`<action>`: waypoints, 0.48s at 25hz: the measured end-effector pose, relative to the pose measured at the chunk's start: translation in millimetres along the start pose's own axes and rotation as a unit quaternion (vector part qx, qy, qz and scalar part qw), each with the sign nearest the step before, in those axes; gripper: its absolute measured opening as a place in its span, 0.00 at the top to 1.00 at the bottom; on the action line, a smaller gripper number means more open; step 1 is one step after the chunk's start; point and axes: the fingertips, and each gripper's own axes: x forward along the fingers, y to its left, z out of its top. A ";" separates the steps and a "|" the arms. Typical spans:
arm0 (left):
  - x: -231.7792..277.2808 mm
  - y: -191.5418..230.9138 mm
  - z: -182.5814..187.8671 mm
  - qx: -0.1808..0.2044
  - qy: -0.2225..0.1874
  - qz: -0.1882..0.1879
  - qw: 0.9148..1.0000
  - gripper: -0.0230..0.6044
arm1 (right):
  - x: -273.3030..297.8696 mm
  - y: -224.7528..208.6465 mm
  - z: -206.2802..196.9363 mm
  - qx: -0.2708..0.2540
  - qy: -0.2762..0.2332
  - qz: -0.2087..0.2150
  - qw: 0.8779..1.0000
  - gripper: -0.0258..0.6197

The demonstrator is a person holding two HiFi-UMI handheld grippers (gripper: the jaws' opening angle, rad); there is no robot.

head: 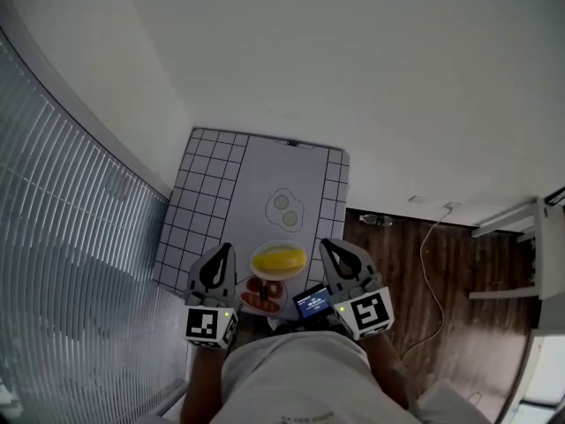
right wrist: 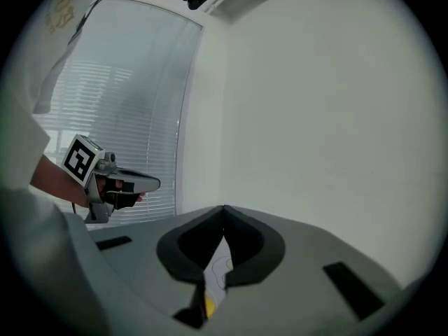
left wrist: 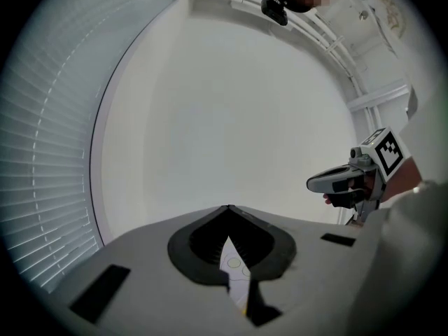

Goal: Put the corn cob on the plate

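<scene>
The corn (head: 279, 259) lay on the plate (head: 281, 245) on the table (head: 201, 203), so the task looked finished. I judged that no further grasp was needed. The left tongs (head: 226, 253) and the right tongs (head: 327, 247) were both clenched and empty. They were held nearly level, one on each side of the plate.

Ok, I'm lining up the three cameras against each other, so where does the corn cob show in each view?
Head view: the corn cob lies low in the centre of the picture.
Left gripper view: only a faint yellow sliver at the bottom of the narrow central gap.
Right gripper view: a clearer yellow patch at the bottom of the same kind of gap.
Shared landmark: the drawn two-circle outline, just above the cob in both gripper views.
</scene>
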 end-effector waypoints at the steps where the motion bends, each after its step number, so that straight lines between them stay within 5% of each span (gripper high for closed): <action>1: -0.3 -0.1 2.1 -0.001 -0.004 0.000 1.000 0.95 | -0.3 0.4 0.8 0.000 -0.001 -0.001 1.000 0.95; 12: 4.6 -6.0 7.2 -0.008 -0.017 -0.008 1.000 0.95 | 1.1 5.1 0.7 0.018 -0.003 -0.005 1.000 0.95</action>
